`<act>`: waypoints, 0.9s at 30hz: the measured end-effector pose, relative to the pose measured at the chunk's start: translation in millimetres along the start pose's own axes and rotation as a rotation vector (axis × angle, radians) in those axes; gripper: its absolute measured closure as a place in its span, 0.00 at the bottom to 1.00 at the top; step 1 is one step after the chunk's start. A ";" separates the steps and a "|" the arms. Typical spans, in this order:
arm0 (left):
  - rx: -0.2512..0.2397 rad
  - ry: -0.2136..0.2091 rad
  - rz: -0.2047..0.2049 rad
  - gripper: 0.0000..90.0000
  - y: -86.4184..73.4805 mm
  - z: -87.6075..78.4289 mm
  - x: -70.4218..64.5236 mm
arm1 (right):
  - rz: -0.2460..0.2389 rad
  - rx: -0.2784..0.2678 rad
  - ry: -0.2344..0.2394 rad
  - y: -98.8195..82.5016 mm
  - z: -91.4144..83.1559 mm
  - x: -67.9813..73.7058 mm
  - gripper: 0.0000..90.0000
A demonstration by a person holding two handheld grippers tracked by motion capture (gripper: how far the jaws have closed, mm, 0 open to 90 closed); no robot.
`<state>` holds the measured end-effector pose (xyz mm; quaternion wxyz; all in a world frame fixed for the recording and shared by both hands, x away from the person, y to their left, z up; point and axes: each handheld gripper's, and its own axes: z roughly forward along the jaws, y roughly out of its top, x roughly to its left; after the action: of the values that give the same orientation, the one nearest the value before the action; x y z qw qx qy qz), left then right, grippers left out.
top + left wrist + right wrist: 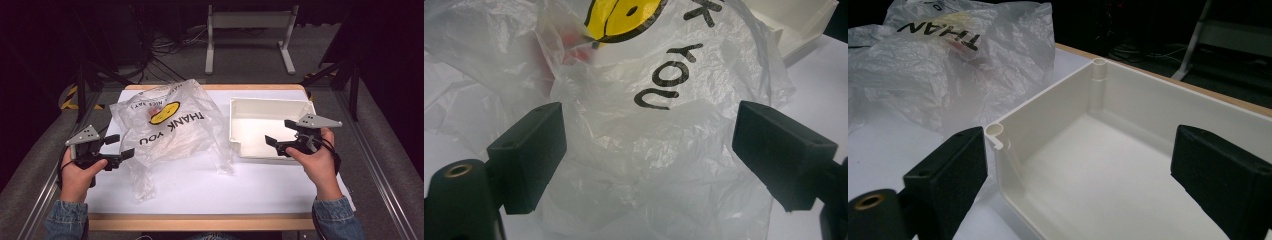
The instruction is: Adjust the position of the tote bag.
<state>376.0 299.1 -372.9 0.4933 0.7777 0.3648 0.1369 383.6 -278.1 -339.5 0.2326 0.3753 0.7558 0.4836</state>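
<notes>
Approach step | left gripper (116, 150) fingers spread, facing plastic bag (167, 125) | right gripper (278, 143) fingers spread, hovering at white tray (240, 107) | next: pinching bag film.

Both forearms at the bottom of the frame wear blue denim sleeves. Each hand carries a black tool, the left tool (119, 147) and the right tool (280, 135), topped by a grey three-cornered plate (small holes dot it), black cables looping at the wrists

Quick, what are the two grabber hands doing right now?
Left gripper: open, holding nothing, facing the plastic bag.
Right gripper: open, holding nothing, by the white tray.
</notes>
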 end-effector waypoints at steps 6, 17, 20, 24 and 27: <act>-0.002 -0.003 -0.003 0.17 0.2 -0.9 -0.9 | -0.008 -0.017 0.012 1.7 5.1 4.5 0.07; -0.004 -0.005 -0.001 0.16 1.2 -3.3 -3.8 | -0.049 -0.024 0.103 12.5 35.0 34.6 0.06; -0.005 -0.006 -0.001 0.16 1.1 -3.1 -3.7 | -0.065 -0.022 0.128 15.7 46.0 44.2 0.06; -0.003 -0.006 0.006 0.16 1.3 -1.4 -2.9 | -0.071 -0.014 0.157 18.5 59.1 56.1 0.05; -0.004 -0.015 0.005 0.16 2.1 -0.2 -4.4 | -0.080 -0.003 0.177 20.2 70.0 64.9 0.05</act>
<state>373.7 295.6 -370.3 0.4973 0.7784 0.3592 0.1332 401.0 -182.7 -350.1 0.1847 0.3004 0.7869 0.5064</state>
